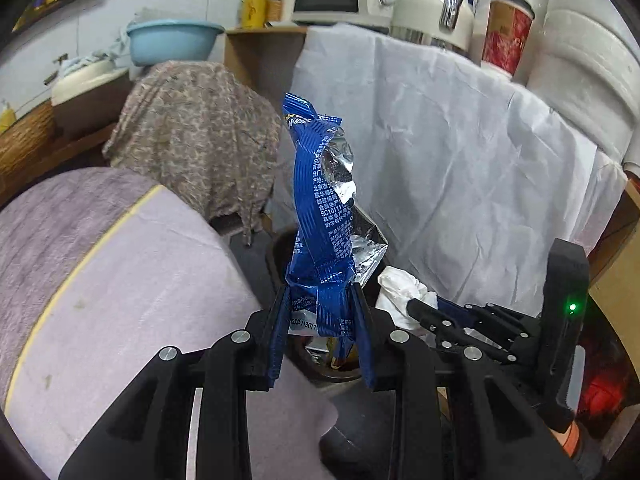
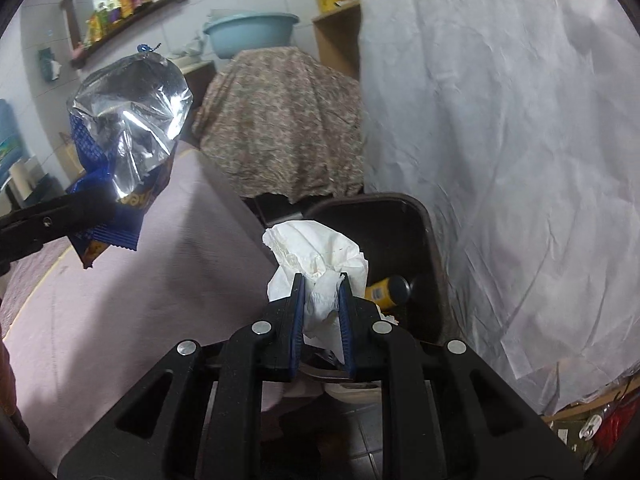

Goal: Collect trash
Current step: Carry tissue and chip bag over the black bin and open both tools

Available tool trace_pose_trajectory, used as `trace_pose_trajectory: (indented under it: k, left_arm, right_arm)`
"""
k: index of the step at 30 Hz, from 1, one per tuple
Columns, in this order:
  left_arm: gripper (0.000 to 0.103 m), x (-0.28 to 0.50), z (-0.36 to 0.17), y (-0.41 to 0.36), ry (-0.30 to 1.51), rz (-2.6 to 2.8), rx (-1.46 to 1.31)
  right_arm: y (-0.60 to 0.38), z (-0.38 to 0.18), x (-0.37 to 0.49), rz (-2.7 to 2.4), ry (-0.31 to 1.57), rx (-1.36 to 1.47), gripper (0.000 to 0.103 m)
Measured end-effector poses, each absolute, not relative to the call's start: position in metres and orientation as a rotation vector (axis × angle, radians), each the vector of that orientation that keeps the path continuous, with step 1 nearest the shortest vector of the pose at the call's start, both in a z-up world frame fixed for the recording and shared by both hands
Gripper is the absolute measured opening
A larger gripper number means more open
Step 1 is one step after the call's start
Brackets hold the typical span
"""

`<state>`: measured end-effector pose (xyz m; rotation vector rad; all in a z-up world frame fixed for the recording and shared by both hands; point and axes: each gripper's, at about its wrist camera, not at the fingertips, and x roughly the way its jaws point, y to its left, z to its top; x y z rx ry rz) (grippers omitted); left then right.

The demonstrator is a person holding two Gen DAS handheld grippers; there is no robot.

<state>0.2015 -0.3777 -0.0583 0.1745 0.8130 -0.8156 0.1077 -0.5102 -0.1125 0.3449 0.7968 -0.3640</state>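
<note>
My left gripper (image 1: 320, 292) is shut on a blue snack wrapper (image 1: 320, 200) with a silver foil inside, which stands up from the jaws. The right wrist view shows the same wrapper (image 2: 128, 128) at upper left, held by the left gripper's black fingers (image 2: 52, 216). My right gripper (image 2: 322, 284) is shut on a crumpled white tissue (image 2: 316, 252). The left wrist view shows that tissue (image 1: 400, 288) and the right gripper (image 1: 420, 308) to the right. A dark trash bin (image 2: 400, 216) sits just beyond the tissue, with a yellow bottle (image 2: 388, 290) inside. Behind the wrapper, the bin's rim (image 1: 276, 248) shows in the left wrist view.
A purple cushioned seat (image 2: 160, 280) lies left of the bin. A white cloth (image 2: 500, 160) hangs over a table on the right. A floral cloth (image 2: 280, 120) covers something behind, with a blue basin (image 2: 252, 32) above. Cups and a kettle (image 1: 432, 12) stand on the table.
</note>
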Motion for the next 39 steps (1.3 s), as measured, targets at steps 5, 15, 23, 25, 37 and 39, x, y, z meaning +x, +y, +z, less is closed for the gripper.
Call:
trace_pose_trajectory:
  k: [5, 15, 23, 25, 37, 39]
  left_arm:
    - [0.03, 0.21, -0.083, -0.414, 0.875, -0.804, 0.206]
    - [0.03, 0.224, -0.127, -0.456, 0.979, -0.797, 0.264]
    - [0.03, 0.221, -0.124, -0.464, 0.965, -0.813, 0.295]
    - [0.032, 0.221, -0.123, -0.466, 0.965, -0.834, 0.304]
    - [0.07, 0.214, -0.111, -0.444, 0.917, -0.841, 0.296]
    - [0.073, 0.213, -0.108, -0.438, 0.904, -0.843, 0.291]
  right_arm:
    - [-0.534, -0.147, 0.119, -0.389, 0.849, 0.388, 0.017]
    - [-0.553, -0.203, 0.132, -0.4, 0.925, 0.482, 0.042]
    - [-0.551, -0.204, 0.113, -0.46, 0.904, 0.491, 0.059]
    - [-0.549, -0.199, 0.108, -0.477, 0.89, 0.475, 0.06]
    - [-0.544, -0.174, 0.076, -0.673, 0.853, 0.301, 0.072]
    - [-0.544, -0.172, 0.071, -0.688, 0.857, 0.294, 0.072]
